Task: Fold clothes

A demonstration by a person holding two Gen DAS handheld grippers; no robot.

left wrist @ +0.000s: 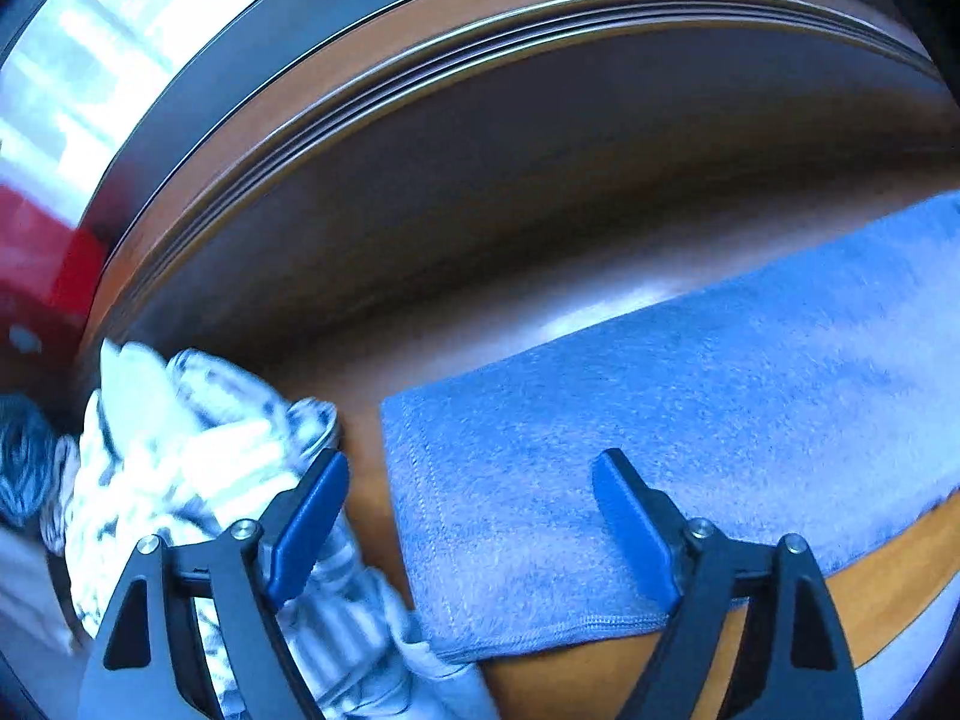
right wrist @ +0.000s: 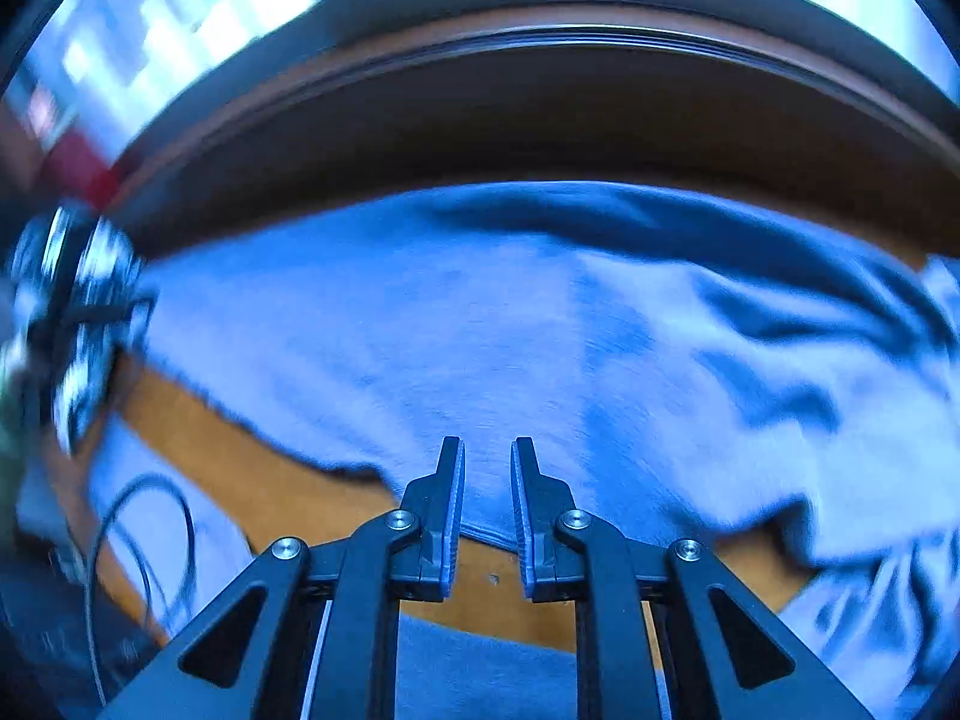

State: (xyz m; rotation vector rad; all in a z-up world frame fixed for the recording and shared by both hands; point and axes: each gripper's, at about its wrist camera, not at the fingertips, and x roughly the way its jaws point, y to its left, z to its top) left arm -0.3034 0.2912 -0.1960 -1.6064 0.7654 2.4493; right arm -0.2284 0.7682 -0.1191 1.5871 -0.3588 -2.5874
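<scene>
1. Although both views are blurred, the nearest thing in the left wrist view is the left gripper (left wrist: 471,531), its jaws spread wide with nothing between them; it is released.
2. Directly under and ahead of those open jaws lies the near left corner of the blue towel (left wrist: 660,420), its hemmed short edge running along the wooden table (left wrist: 372,480) edge toward the camera.
3. Just to the left of the left finger (left wrist: 309,525) sits a crumpled striped cloth (left wrist: 198,456), touching or nearly touching that finger; it is beside the towel, not on it.
4. From that corner the towel's long axis runs away to the right and upward across the table, so the left gripper is the nearer one to this end.
5. Seen from the right wrist, the right gripper (right wrist: 487,504) has its jaws close together with a narrow gap; the towel's near hem lies just ahead of the tips, and I cannot tell whether cloth is pinched.
6. Beyond it the towel (right wrist: 480,312) spreads flat in the middle and bunches into folds on the right.
7. Farthest off, the table's dark far rim (right wrist: 540,36) curves behind the cloth.
8. Judging by this, the next grasp turns on the left jaws dropping onto the corner below them.
</scene>
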